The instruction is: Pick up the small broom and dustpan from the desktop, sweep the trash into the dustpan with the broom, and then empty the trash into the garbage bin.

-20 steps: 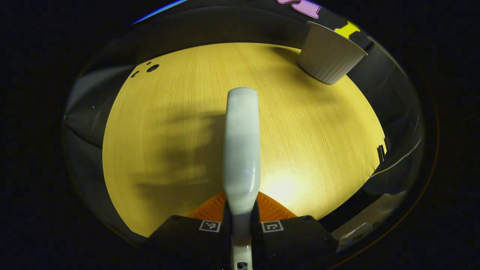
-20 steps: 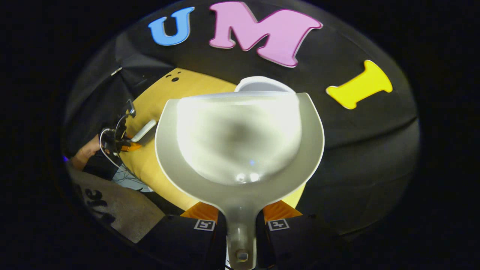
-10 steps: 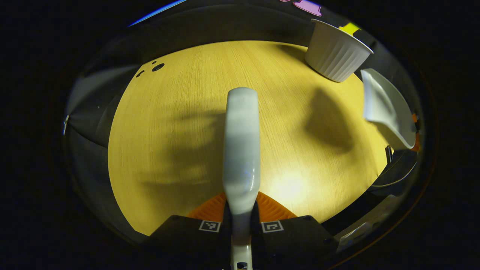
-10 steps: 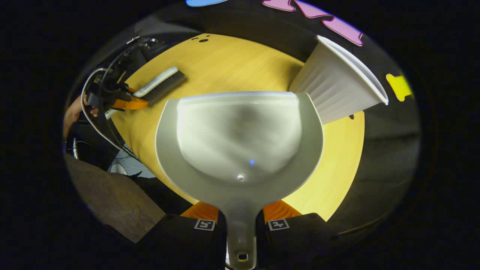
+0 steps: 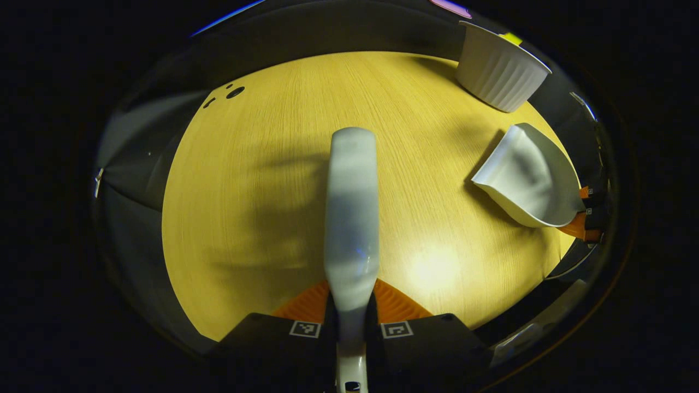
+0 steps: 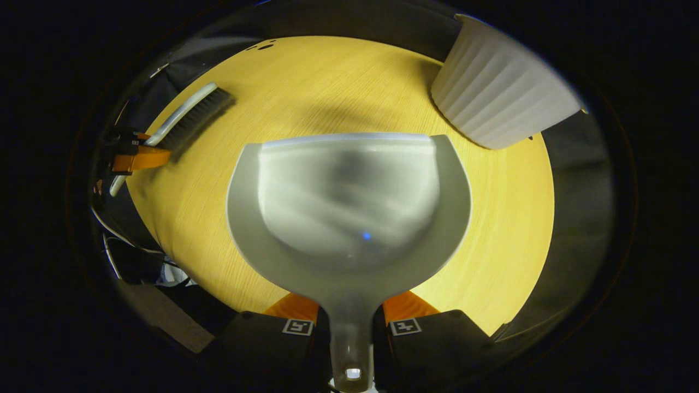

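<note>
My left gripper [image 5: 351, 305] is shut on the small broom's white handle [image 5: 351, 213], which points out over the yellow desktop [image 5: 262, 180]. The right gripper view shows that broom [image 6: 185, 117] from the side, dark bristles facing the table, with the left gripper [image 6: 134, 158] at its handle end. My right gripper [image 6: 351, 319] is shut on the handle of the white dustpan [image 6: 349, 207], whose pan looks empty. The left gripper view has the dustpan [image 5: 527, 177] low over the table at the right, the right gripper [image 5: 584, 218] behind it. The white ribbed garbage bin [image 6: 499, 98] stands at the table's far right corner.
The bin [image 5: 499, 71] sits near the table's far edge in the left gripper view. A few small dark holes [image 5: 235, 91] mark the desktop's far left. Cables [image 6: 117, 248] hang off the table's left edge.
The dustpan has tipped down from beside the bin and lowered toward the table, moving left into the left gripper view. The broom has stayed nearly still.
</note>
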Action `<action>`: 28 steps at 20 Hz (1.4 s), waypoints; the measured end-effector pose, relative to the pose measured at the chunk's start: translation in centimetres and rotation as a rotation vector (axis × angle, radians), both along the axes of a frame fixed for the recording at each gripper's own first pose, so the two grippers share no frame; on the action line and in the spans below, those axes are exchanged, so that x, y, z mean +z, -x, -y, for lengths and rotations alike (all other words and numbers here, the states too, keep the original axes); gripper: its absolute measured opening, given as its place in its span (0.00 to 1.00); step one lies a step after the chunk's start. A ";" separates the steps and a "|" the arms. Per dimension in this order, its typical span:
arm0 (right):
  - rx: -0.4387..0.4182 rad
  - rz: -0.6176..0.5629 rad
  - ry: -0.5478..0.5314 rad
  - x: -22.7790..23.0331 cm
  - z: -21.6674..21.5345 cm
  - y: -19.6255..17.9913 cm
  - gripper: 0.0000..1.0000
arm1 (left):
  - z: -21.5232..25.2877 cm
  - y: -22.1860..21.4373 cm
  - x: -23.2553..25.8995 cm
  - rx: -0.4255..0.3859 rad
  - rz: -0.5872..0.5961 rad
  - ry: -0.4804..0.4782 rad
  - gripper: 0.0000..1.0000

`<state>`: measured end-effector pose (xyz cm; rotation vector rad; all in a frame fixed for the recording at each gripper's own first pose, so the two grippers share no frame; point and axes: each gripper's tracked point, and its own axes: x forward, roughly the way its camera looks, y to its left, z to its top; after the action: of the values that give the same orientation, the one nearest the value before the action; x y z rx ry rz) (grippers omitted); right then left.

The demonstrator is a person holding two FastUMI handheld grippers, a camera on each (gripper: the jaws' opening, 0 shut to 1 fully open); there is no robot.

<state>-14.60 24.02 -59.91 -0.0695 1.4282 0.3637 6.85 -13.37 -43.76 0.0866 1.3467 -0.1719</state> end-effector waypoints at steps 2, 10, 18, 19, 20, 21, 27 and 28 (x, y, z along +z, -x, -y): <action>-0.014 -0.013 -0.004 -0.2 0.3 0.0 0.36 | 0.0 -0.1 0.1 -0.002 -0.003 -0.004 0.26; -0.050 -0.029 -0.027 -0.2 1.1 0.3 0.40 | -0.2 -0.3 -0.9 -0.035 -0.035 -0.007 0.29; -0.056 -0.012 -0.078 3.7 1.9 0.7 0.42 | -0.9 -0.4 0.6 -0.089 -0.008 -0.053 0.32; -0.047 0.006 -0.085 4.6 2.0 0.6 0.42 | -0.9 -0.2 1.1 -0.090 -0.004 -0.053 0.28; -0.041 0.029 -0.091 5.6 2.2 0.3 0.39 | -0.9 -0.1 1.5 -0.092 0.006 -0.049 0.28; -0.037 0.052 -0.098 6.7 2.4 0.2 0.38 | -0.9 -0.1 2.4 -0.093 0.019 -0.047 0.28; -0.116 0.276 -0.141 14.4 3.4 -4.0 0.41 | -0.1 -3.7 10.7 -0.100 0.265 -0.006 0.28; -0.142 0.318 -0.155 15.8 3.6 -5.0 0.39 | 0.7 -4.8 12.6 -0.089 0.336 0.030 0.32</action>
<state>-9.61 20.46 -44.14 0.0960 1.0802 0.3289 11.65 -14.05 -31.18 0.1437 1.0056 -0.2409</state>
